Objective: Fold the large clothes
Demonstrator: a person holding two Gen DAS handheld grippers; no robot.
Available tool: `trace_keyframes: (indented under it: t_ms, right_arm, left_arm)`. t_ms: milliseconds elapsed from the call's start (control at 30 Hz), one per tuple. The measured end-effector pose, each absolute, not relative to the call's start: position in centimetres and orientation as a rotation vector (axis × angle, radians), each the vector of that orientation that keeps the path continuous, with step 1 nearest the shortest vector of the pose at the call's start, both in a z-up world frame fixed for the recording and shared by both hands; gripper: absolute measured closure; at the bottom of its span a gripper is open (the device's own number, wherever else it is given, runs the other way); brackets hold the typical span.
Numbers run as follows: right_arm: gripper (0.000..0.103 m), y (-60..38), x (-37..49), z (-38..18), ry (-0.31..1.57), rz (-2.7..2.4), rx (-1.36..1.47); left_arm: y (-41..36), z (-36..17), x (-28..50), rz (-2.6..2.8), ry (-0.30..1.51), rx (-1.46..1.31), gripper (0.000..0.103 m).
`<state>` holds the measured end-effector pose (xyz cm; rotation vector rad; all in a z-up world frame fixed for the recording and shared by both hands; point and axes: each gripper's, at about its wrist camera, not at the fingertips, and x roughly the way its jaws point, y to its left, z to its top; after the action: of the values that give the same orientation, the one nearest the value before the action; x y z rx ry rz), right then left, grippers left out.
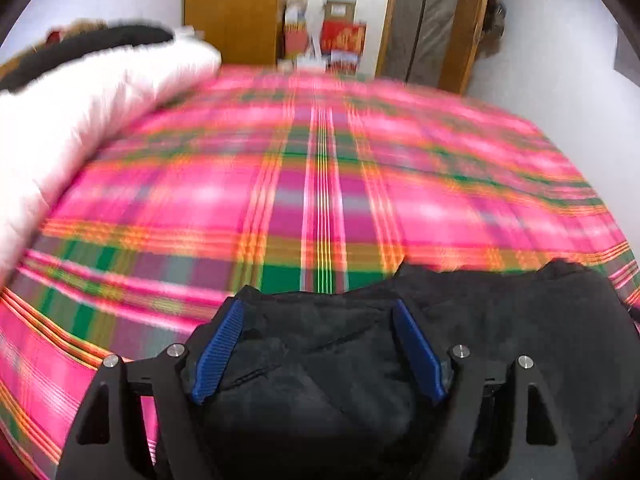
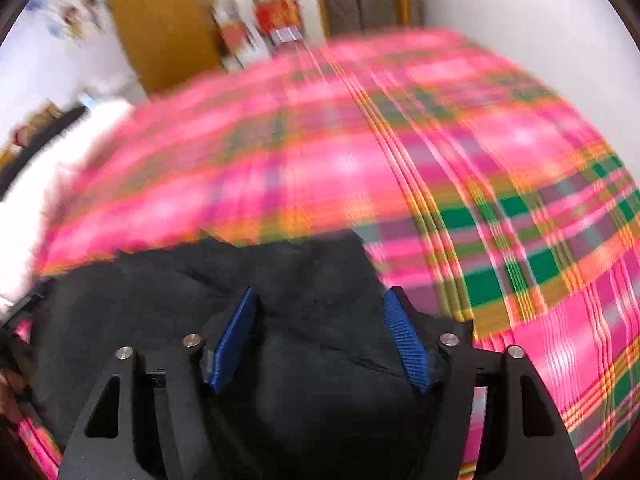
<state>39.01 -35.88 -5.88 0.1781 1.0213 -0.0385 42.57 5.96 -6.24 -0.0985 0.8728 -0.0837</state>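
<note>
A black garment [image 1: 500, 320] lies bunched on the pink plaid bedspread [image 1: 320, 184] at the near edge. My left gripper [image 1: 318, 312] is open, its blue pads wide apart with the black fabric between and under them. In the right wrist view the same black garment [image 2: 160, 292] fills the lower left. My right gripper [image 2: 320, 304] is open too, pads apart over the fabric. Whether either gripper touches the fabric is unclear. Both views are motion-blurred.
A white puffy coat or quilt [image 1: 92, 112] with a dark piece on it lies at the bed's left side, also in the right wrist view [image 2: 48, 168]. Beyond the bed stand a wooden door [image 1: 232, 8], red boxes [image 1: 344, 36] and a wardrobe [image 1: 432, 20].
</note>
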Motion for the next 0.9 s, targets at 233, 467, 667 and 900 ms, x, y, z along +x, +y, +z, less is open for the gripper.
trace_keyframes:
  t_ms: [233, 467, 667, 900]
  right_arm:
    - [0.037, -36.4, 39.7, -8.5, 1.003, -0.050, 0.222]
    - [0.037, -36.6, 39.5, -9.0, 0.975, -0.046, 0.232]
    - [0.037, -36.5, 39.5, -9.1, 0.973, -0.051, 0.224]
    - [0.038, -36.4, 38.0, -4.5, 0.964, -0.075, 0.176]
  left_arm:
    - [4.7, -8.0, 44.0, -0.055, 0.879, -0.060, 0.022]
    - [4.3, -8.7, 43.8, -0.037, 0.860, -0.059, 0.022]
    - [4.3, -8.9, 43.7, -0.029, 0.858, -0.053, 0.022]
    - [4.4, -4.9, 42.3, -0.031, 0.892, -0.055, 0.029]
